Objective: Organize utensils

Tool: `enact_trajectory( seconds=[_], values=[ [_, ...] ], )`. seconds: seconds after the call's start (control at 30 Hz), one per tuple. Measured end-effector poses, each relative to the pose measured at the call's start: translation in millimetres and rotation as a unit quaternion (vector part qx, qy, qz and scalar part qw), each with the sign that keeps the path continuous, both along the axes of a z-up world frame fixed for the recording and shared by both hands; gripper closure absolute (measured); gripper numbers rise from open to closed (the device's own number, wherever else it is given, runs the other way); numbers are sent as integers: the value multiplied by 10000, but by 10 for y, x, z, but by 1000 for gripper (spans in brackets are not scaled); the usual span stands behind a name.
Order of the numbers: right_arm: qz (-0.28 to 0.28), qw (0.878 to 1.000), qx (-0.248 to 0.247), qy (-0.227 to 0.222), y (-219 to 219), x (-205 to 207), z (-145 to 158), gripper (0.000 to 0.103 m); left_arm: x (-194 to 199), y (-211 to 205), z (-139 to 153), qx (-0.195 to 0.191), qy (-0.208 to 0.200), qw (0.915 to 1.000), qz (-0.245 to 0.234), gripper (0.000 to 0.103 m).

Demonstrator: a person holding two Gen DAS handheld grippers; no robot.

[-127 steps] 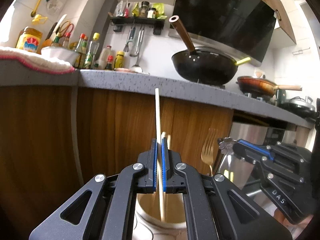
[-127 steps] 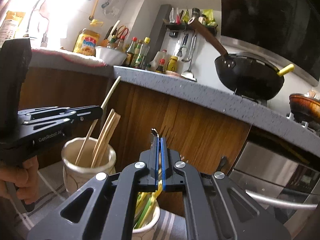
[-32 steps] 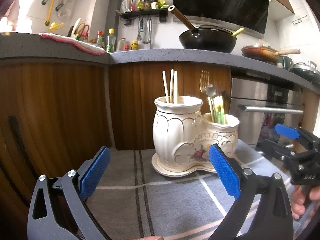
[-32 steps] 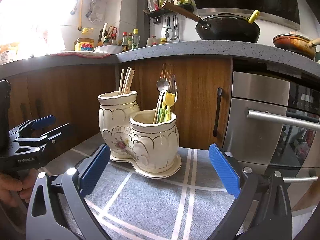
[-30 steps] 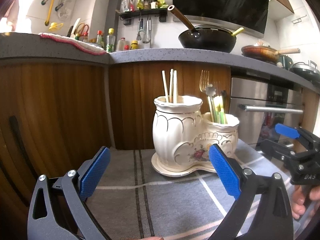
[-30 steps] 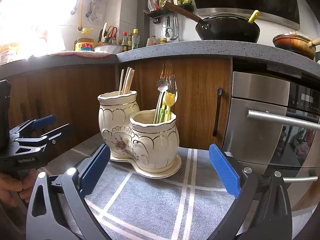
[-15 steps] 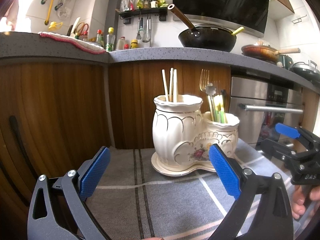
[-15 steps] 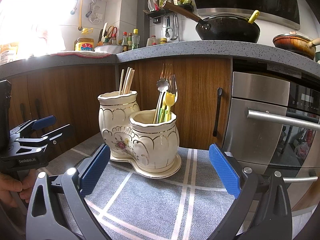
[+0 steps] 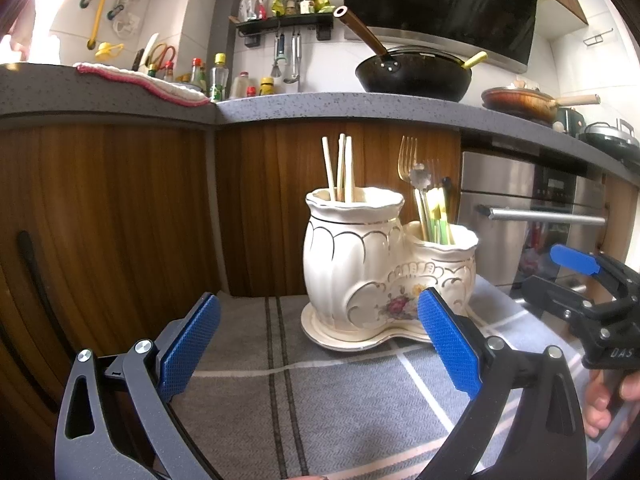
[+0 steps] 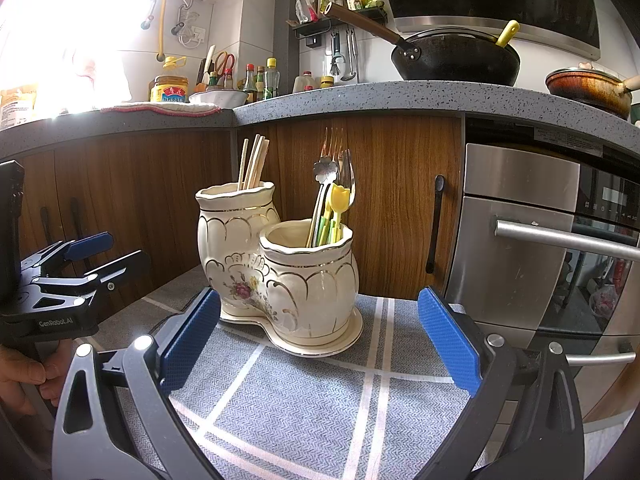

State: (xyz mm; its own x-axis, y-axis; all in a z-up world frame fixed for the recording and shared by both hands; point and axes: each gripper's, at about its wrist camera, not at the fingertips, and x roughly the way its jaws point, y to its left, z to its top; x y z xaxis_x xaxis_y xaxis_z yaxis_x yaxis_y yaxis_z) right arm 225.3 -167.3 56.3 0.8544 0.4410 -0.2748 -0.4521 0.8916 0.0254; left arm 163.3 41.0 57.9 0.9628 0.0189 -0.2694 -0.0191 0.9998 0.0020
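Observation:
A cream two-pot ceramic holder [image 9: 372, 272] stands on a grey checked cloth [image 9: 304, 396]; it also shows in the right wrist view [image 10: 280, 276]. Wooden chopsticks [image 9: 339, 168] stand in the taller pot. Forks, a spoon and green-yellow utensils [image 9: 426, 208] stand in the shorter pot. My left gripper [image 9: 318, 344] is open and empty, a short way in front of the holder. My right gripper [image 10: 318, 344] is open and empty, also in front of it. Each gripper shows at the edge of the other's view.
Wooden cabinet doors [image 9: 120, 216] stand right behind the holder. A steel oven [image 10: 528, 240] with a bar handle is to the right. A grey countertop [image 9: 360, 106] above carries a black wok [image 9: 412, 76], a pan and bottles.
Since 4.2 s ago both grippers have opened, let go of a chopstick and a utensil, and pulled back from the pots. Over the last second almost nothing moved.

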Motion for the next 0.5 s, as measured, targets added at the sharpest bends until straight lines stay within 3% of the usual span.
enact_trajectory(
  seconds=[0.5],
  values=[
    [-1, 10000, 0, 1, 5, 3, 0, 6, 0, -2, 1, 0, -3, 10000, 0, 5]
  ],
)
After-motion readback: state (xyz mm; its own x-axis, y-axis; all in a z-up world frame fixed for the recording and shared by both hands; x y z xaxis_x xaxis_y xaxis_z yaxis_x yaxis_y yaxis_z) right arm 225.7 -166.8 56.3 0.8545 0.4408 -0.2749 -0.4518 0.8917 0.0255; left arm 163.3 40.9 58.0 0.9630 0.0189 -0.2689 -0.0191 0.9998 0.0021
